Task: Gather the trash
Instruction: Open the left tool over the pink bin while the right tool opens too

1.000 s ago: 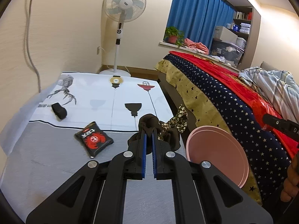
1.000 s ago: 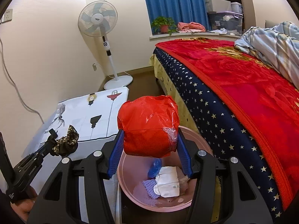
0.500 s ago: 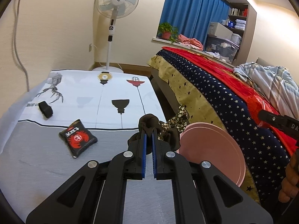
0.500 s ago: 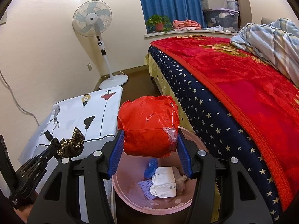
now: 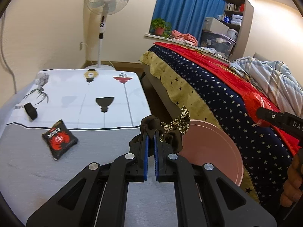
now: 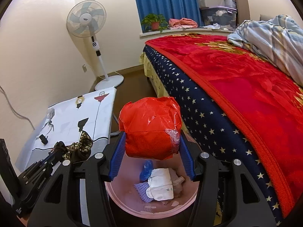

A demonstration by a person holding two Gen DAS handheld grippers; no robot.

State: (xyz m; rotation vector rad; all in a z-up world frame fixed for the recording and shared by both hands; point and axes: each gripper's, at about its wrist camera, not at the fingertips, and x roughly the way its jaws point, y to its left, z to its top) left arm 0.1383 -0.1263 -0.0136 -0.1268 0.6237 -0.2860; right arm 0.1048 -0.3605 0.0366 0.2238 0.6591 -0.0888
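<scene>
A round pink plastic bin stands between the cloth-covered table and the bed. In it lie a folded white tissue pack and 2 wrappers. On the table, near its left edge, lie a black-and-red snack packet and a small black strap.

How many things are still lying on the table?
2: a black-and-red packet near the front, a small black strap farther back by the wall. Others may be hidden behind the grippers.
</scene>
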